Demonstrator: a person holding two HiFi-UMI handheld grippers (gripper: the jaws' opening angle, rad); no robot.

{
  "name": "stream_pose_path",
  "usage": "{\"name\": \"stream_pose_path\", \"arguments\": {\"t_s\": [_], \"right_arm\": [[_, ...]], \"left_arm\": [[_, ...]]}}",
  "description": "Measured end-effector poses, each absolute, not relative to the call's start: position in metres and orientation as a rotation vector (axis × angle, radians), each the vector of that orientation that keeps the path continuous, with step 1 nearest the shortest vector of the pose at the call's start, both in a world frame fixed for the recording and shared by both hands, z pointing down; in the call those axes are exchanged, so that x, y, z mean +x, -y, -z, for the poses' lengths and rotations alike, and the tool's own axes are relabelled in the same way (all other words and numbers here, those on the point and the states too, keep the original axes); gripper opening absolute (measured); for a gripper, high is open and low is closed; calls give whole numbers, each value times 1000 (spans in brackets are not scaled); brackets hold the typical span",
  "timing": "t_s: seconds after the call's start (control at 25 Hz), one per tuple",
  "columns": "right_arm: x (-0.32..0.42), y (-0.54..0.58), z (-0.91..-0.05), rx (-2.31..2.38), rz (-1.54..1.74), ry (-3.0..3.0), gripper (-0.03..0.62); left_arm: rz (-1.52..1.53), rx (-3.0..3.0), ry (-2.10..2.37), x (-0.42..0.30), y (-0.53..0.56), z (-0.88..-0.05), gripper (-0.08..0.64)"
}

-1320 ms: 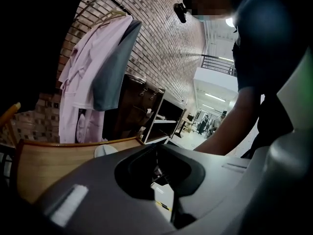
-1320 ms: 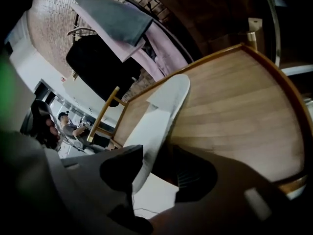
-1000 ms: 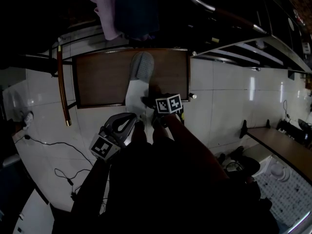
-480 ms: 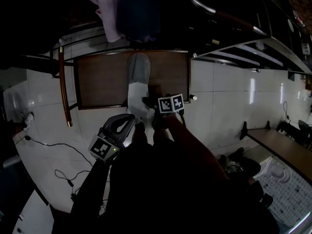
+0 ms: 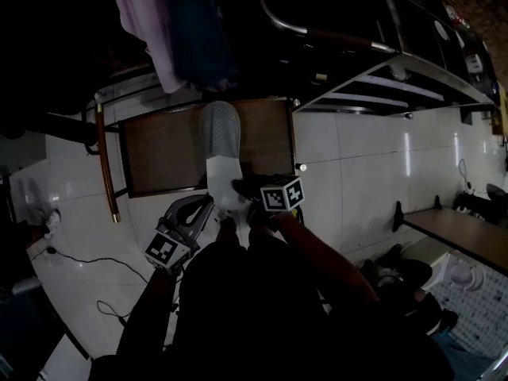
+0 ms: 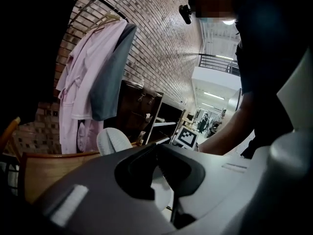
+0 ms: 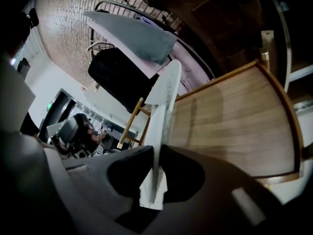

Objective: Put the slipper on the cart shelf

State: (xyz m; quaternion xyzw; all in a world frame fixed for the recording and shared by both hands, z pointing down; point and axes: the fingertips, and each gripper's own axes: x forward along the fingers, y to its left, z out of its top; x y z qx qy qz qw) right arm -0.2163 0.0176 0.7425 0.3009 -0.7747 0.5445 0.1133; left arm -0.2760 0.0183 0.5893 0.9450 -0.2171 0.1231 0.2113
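Your right gripper (image 7: 154, 153) has just been closing, and now it is clamped on the heel end of the slipper (image 7: 165, 106). The pale sole stands edge-on between the jaws. Compared with a second ago, the slipper rides higher and sits a little farther out over the cart shelf (image 7: 234, 126), so the pick-up looks done and you are carrying it in.

In the head view the grey toe points away from you over the wooden board, while the heel hangs at the near edge in your grip. I can't tell whether the toe touches the wood or hovers just above it. What remains, as I judge it, is to bring the heel forward past the near rail, lower the slipper flat and let go.

Your left gripper (image 6: 156, 148) has its jaws together with nothing between them. It waits just beside the slipper's heel and takes no part in the hold.

The shelf is a plain wooden panel in a dark metal frame — bare apart from the slipper above it. Around the cart lies a glossy white tile floor (image 5: 357, 157). A pink robe (image 6: 78, 82) and a grey garment (image 6: 110, 77) hang behind the cart against a brick wall (image 6: 156, 38). The light is dim.
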Motion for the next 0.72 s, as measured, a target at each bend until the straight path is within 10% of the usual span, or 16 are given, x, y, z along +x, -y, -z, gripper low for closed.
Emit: {"name": "stream_pose_path", "arguments": {"t_s": [0.72], "right_arm": [[-147, -38, -540, 1080, -1113, 2629, 58]], "left_arm": [[-176, 2744, 625, -231, -33, -483, 6]]}}
